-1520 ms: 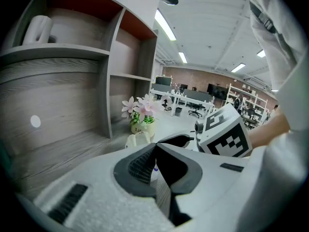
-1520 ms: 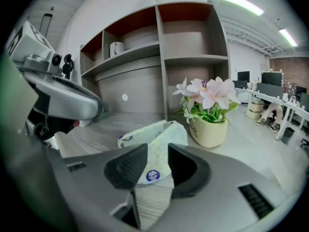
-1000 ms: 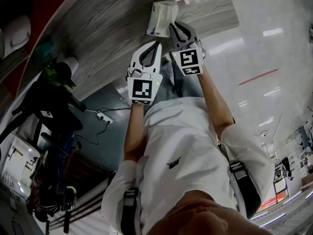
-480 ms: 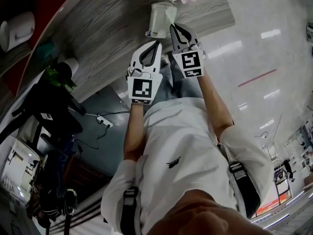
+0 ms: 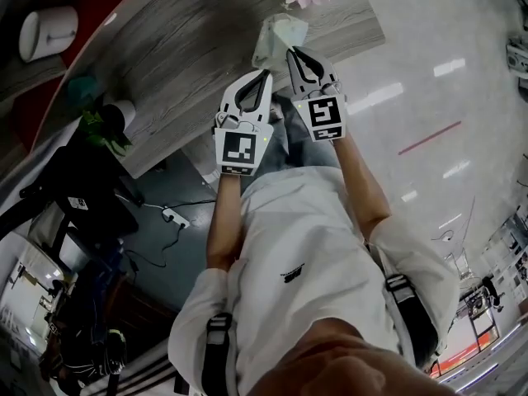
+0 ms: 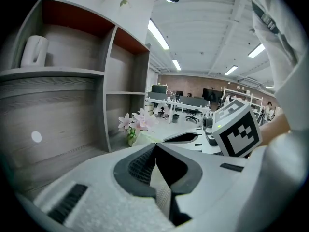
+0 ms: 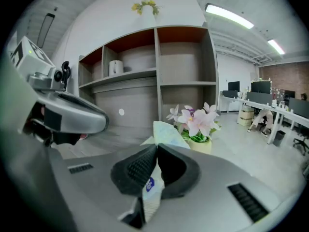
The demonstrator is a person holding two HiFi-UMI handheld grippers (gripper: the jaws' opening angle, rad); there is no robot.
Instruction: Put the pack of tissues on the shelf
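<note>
The shelf (image 7: 140,74) is looking like grey, matt, streaky wood. The pack of tissues (image 7: 166,132) is showing thin, crinkly plastic wrap. The floor (image 5: 429,73) is shining, smooth and glossy. The right tool (image 7: 156,147) is showing smooth grey plastic and ridged dark pads (image 7: 137,168).

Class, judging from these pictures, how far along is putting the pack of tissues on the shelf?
Done: the right gripper has its jaws shut on the pack of tissues. In hand: the pack is held near the pink flowers, facing the shelf. Left: place it in a shelf compartment and release. The left gripper is shut and empty.
</note>
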